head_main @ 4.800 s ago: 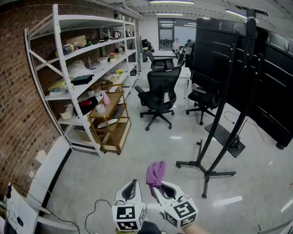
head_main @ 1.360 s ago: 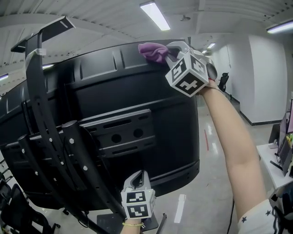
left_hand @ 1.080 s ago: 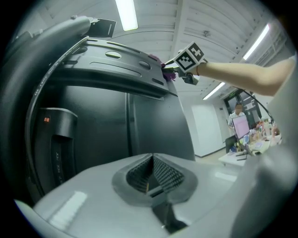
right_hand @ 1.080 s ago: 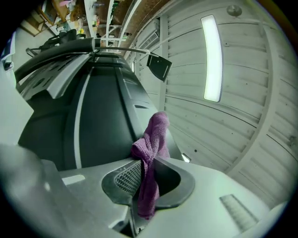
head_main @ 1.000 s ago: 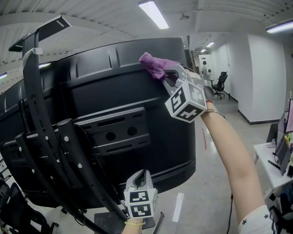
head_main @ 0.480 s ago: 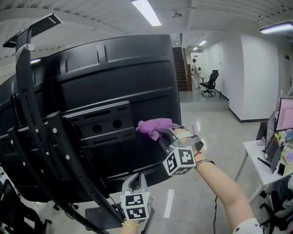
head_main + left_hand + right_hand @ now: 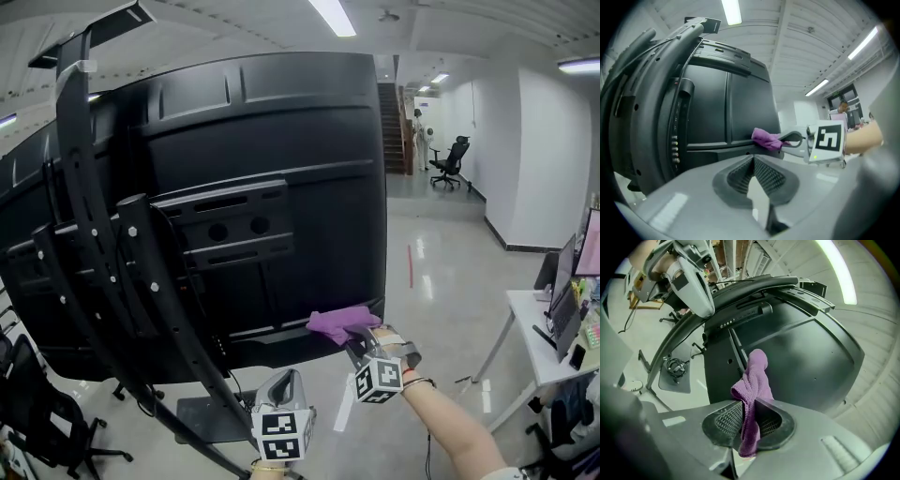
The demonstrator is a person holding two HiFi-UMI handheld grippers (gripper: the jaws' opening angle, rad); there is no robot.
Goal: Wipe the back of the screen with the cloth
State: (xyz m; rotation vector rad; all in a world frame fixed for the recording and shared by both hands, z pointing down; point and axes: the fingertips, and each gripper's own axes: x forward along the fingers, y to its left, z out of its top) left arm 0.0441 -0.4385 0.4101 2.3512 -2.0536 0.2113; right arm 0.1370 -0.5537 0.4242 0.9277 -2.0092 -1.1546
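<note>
The black back of the big screen point(image 7: 281, 187) fills the head view. A purple cloth point(image 7: 342, 323) lies against the screen's lower right edge, and my right gripper point(image 7: 352, 337) is shut on it. In the right gripper view the cloth point(image 7: 754, 380) stands up from between the jaws, pressed to the dark panel point(image 7: 806, 352). My left gripper point(image 7: 283, 386) hangs low below the screen, shut, with nothing in it. In the left gripper view the jaws point(image 7: 752, 159) meet, and the cloth point(image 7: 766, 138) shows beyond them at the screen's edge point(image 7: 726, 108).
The screen's black stand arms point(image 7: 94, 234) cross its left half, with the stand base point(image 7: 202, 412) on the floor below. An office chair point(image 7: 37, 412) is at lower left, a desk point(image 7: 553, 328) at right. A hallway with stairs point(image 7: 394, 112) and a chair point(image 7: 455, 159) lies beyond.
My right gripper has carried the cloth down the right part of the screen's back, from the top edge to the bottom edge. The left gripper has stayed low.
</note>
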